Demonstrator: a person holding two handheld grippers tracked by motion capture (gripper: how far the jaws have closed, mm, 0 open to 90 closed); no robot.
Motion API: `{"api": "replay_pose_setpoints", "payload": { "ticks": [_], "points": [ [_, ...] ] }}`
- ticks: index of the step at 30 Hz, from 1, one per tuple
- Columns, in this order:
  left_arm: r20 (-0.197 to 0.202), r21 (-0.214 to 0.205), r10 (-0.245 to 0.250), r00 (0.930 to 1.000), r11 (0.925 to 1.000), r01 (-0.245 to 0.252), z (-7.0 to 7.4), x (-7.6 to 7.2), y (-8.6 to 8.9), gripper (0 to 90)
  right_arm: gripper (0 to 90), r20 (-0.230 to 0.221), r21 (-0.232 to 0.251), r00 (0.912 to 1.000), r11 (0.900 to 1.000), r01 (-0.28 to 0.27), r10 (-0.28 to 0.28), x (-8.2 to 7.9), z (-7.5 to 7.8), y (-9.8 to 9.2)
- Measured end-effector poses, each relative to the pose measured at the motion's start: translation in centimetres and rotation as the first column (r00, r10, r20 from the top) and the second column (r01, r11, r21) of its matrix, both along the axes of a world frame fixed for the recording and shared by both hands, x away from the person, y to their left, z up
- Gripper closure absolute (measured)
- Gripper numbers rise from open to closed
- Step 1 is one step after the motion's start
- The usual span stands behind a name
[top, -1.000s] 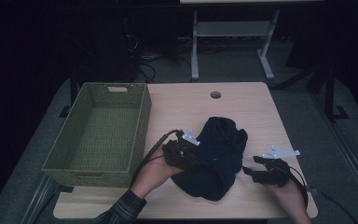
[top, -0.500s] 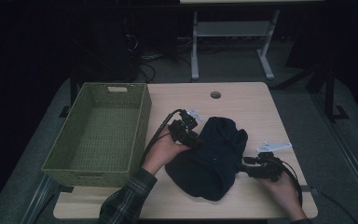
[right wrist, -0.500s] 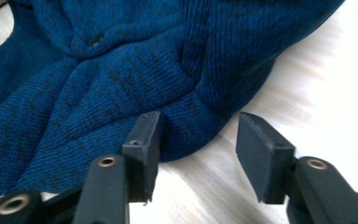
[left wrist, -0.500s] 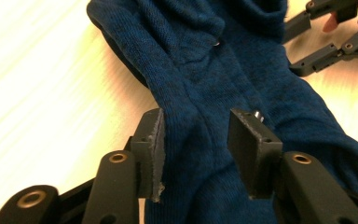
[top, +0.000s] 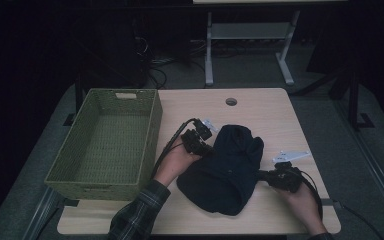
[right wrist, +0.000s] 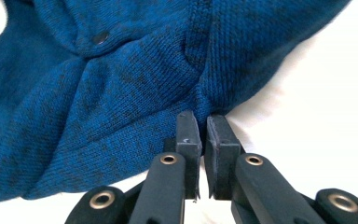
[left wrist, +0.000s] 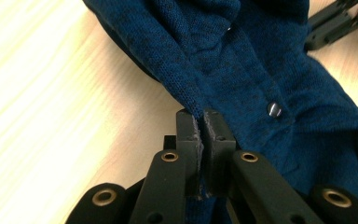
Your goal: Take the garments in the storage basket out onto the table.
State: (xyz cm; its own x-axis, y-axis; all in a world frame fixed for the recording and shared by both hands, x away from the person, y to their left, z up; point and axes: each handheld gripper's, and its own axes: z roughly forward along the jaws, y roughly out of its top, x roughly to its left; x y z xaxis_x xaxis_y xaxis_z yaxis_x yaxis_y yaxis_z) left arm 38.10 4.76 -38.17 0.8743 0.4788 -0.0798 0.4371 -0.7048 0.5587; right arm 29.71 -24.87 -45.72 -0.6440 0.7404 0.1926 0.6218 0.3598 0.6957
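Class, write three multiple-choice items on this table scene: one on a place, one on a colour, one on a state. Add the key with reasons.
1. Where does the woven basket stand?
A. left of the garment
B. right of the garment
C. on the garment

2. What colour is the knitted garment?
A. red
B. dark blue
C. white

3. How does the left tool stand?
A. wide open
B. shut on the garment
C. lying in the basket

Key: 1 A, the high view shows the basket left of the garment. 2 B, both gripper views show blue knit. 3 B, its jaws pinch a fold of knit.
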Motion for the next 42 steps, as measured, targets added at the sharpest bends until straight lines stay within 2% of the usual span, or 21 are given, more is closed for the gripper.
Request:
{"api": "replay_pose_setpoints", "payload": {
  "ticks": [3,7,11,12,13,15,16,18,23,24,26,28,32,34,36,38,40,42],
  "points": [
    [0.011,-0.008,0.001,0.9999,1.0,-0.001,0.6,-0.4,0.7,86.9,85.7,0.057,-0.017,0.9982,0.9996,0.021,-0.02,0.0,1.6,-0.6],
    [0.012,-0.043,0.017,0.9998,0.9989,-0.017,1.2,-1.1,1.6,86.9,86.2,0.115,-0.005,0.9927,0.9993,0.038,-0.038,0.2,3.8,-1.4],
    [0.001,-0.046,0.008,1.0,0.9989,-0.008,1.3,-1.7,2.5,87.0,86.3,0.144,-0.006,0.9889,0.9993,0.038,-0.037,0.6,5.1,-1.3],
    [-0.002,-0.053,0.023,0.9997,0.9983,-0.023,1.2,-1.9,2.5,87.0,86.3,0.151,-0.01,0.9879,0.9993,0.037,-0.035,0.7,5.5,-1.2],
    [-0.005,-0.036,0.018,0.9998,0.9992,-0.018,1.2,-2.0,2.7,86.9,86.3,0.16,-0.013,0.9867,0.9994,0.031,-0.029,0.8,5.8,-1.0],
    [-0.012,-0.033,0.036,0.9993,0.9988,-0.036,1.0,-2.3,3.1,86.9,86.2,0.174,-0.025,0.9845,0.9994,0.026,-0.021,1.2,6.2,-0.4],
    [-0.012,-0.027,0.042,0.9991,0.9988,-0.042,0.9,-2.4,3.2,86.9,86.1,0.182,-0.045,0.9833,0.9988,0.019,-0.011,1.5,6.2,-0.1],
    [-0.016,0.01,0.05,0.9986,0.9987,-0.05,0.2,-2.6,3.5,86.8,86.1,0.171,-0.049,0.9853,0.9988,0.006,0.002,2.2,6.0,0.5],
    [-0.041,0.063,0.09,0.9951,0.9941,-0.088,-1.6,-2.7,4.0,85.6,85.8,0.127,-0.055,0.9915,0.9982,-0.023,0.03,3.9,4.3,2.1],
    [-0.036,0.085,0.1,0.9943,0.9917,-0.097,-1.9,-2.6,4.0,83.6,85.0,0.119,-0.055,0.9923,0.9981,-0.027,0.033,4.2,4.0,2.4],
    [-0.019,0.098,0.119,0.9927,0.9884,-0.117,-2.2,-2.5,4.0,73.8,79.1,0.112,-0.048,0.9931,0.9984,-0.03,0.036,4.7,3.5,2.8],
    [0.005,0.088,0.136,0.9907,0.9868,-0.136,-1.9,-2.5,4.2,66.5,65.1,0.114,-0.042,0.9932,0.9989,-0.019,0.023,4.9,3.3,3.1],
    [0.049,0.039,0.15,0.9876,0.9877,-0.151,-0.5,-2.9,4.7,65.8,61.3,0.139,-0.002,0.9902,0.9999,-0.015,0.015,4.2,4.1,2.6],
    [0.062,0.016,0.14,0.9882,0.9898,-0.141,-0.1,-3.1,4.7,71.1,65.4,0.144,0.033,0.9895,0.9993,-0.017,0.012,3.7,4.6,2.4],
    [0.066,0.0,0.121,0.9904,0.9926,-0.122,-0.3,-3.4,4.3,78.3,75.8,0.147,0.051,0.9886,0.9979,-0.04,0.032,3.1,4.8,2.3],
    [0.057,0.015,0.099,0.9935,0.9949,-0.1,-0.9,-3.5,3.8,82.7,84.9,0.157,0.049,0.9856,0.9963,-0.071,0.062,2.4,4.4,2.5],
    [0.047,0.033,0.085,0.9953,0.9957,-0.087,-1.9,-3.4,3.2,86.7,89.6,0.132,0.024,0.9871,0.9953,-0.094,0.09,2.1,3.4,3.0],
    [0.035,0.054,0.082,0.996,0.995,-0.084,-3.3,-3.2,2.7,88.8,89.8,0.096,0.021,0.9898,0.9939,-0.108,0.106,2.1,2.2,3.3]
  ]
}}
